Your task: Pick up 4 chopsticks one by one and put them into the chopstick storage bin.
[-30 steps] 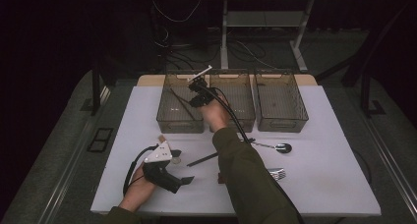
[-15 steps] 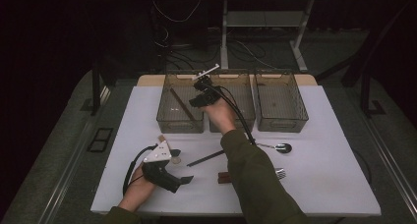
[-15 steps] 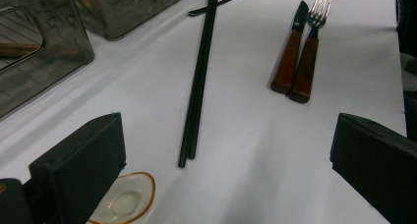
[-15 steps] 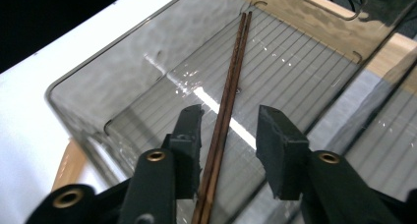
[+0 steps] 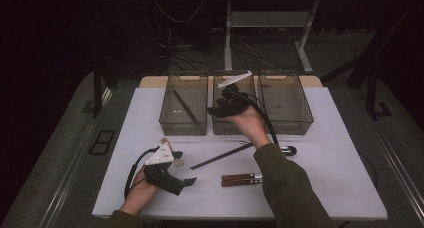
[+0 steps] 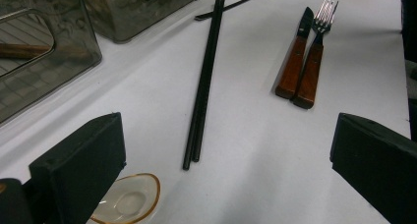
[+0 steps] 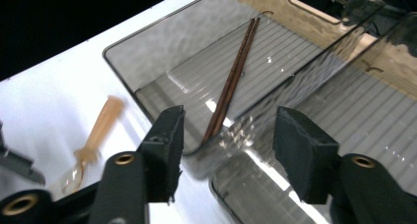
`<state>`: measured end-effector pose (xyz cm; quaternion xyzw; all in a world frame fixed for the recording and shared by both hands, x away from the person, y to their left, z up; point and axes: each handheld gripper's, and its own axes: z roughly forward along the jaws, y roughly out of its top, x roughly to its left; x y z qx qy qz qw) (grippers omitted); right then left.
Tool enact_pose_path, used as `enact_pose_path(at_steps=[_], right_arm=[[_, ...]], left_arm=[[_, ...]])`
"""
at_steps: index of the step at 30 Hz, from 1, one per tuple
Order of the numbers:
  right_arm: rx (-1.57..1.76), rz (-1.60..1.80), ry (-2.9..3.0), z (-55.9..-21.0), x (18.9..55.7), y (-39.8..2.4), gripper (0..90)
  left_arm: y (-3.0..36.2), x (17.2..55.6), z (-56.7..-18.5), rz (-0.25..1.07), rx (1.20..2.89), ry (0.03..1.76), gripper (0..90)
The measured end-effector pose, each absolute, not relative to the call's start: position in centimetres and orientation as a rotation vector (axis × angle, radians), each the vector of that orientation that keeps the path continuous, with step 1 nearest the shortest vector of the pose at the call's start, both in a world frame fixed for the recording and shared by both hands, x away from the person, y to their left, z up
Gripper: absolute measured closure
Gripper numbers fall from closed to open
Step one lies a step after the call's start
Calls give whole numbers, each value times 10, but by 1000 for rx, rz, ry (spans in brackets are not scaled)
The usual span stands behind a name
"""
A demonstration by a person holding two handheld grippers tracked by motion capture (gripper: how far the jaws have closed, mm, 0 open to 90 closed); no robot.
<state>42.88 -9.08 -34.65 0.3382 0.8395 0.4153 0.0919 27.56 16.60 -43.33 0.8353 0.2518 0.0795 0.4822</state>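
A white table (image 5: 330,183) stands in a dark room. The right gripper (image 7: 226,135), jaws just opened and empty, hovers above ribbed smoky-plastic bins; brown chopsticks (image 7: 231,81) lie beyond its jaws in the left bin (image 5: 183,104). The left gripper (image 5: 186,181) gapes empty, black chopsticks (image 6: 202,86) lying ahead.

Three clear bins (image 5: 183,110) stand in a row on the counter (image 5: 340,178); one holds a pair of brown chopsticks (image 7: 231,81). Lying loose on the counter are one pair of black chopsticks (image 6: 203,84), one knife (image 6: 294,54), one fork (image 6: 314,57), one metal spoon (image 5: 289,149), one wooden-handled spoon (image 7: 96,133) and one small glass dish (image 6: 129,204).
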Motion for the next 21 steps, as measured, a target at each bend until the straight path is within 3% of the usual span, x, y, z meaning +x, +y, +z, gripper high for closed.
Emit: enact_pose_path(at_steps=[21], right_arm=[[952, 1265, 2421, -375, 365, -180, 156]], left_arm=[[166, 276, -434, 195, 2045, 635, 0]])
